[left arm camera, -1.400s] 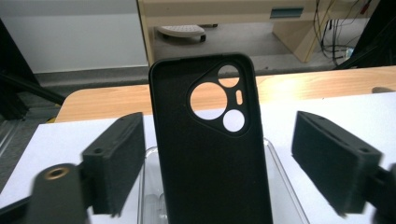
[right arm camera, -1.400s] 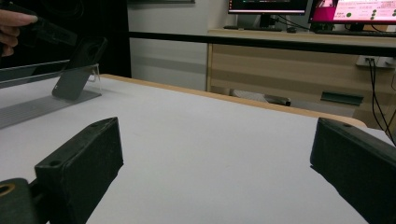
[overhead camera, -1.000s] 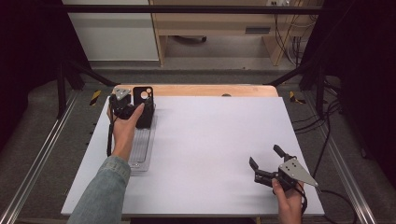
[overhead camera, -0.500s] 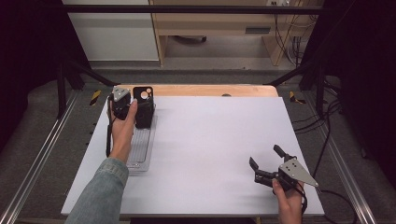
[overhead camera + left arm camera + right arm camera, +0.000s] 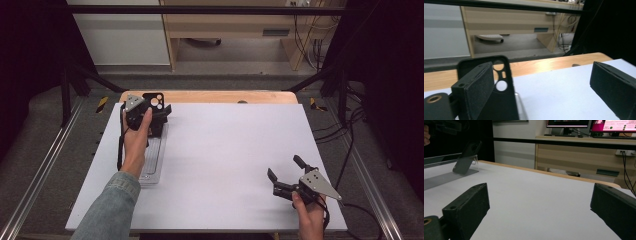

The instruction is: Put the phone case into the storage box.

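Reaching my left gripper (image 5: 159,114) further in than a second ago, jaws spread beside the black phone case (image 5: 499,100) propped on its clear stand (image 5: 152,157), I'm nearly gripping; right gripper (image 5: 285,175) waits, jaws apart.

Count on desk (image 5: 225,165): one black phone case (image 5: 156,107), one clear stand (image 5: 152,162). Two grippers: left (image 5: 162,112), right (image 5: 284,176), two jaws each. Two monitors (image 5: 589,123) behind, right gripper view.
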Tool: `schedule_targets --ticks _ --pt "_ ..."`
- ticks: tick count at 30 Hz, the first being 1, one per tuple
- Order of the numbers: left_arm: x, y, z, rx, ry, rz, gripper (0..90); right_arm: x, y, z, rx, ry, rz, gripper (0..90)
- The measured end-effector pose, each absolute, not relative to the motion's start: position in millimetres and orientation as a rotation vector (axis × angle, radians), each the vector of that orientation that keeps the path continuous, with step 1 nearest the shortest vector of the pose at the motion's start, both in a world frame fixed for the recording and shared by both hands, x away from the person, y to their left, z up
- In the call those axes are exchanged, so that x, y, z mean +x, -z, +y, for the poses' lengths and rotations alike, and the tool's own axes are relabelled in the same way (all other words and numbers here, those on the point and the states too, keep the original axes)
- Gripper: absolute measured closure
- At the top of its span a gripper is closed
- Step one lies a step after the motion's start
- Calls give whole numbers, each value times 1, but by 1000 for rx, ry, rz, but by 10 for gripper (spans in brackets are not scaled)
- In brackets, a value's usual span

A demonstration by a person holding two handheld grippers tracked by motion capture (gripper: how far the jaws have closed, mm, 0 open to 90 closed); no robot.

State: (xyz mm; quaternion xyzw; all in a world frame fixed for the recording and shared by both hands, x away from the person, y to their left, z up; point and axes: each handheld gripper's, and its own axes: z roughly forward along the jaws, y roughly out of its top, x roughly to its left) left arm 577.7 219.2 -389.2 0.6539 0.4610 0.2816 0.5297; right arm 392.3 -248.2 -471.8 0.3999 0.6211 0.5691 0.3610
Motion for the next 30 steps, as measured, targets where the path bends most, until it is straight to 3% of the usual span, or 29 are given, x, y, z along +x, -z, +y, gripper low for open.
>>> schedule_targets --ticks 30 --pt "547 382 158 1689 -619 924 45 392 472 -249 1028 -1469 1604 24"
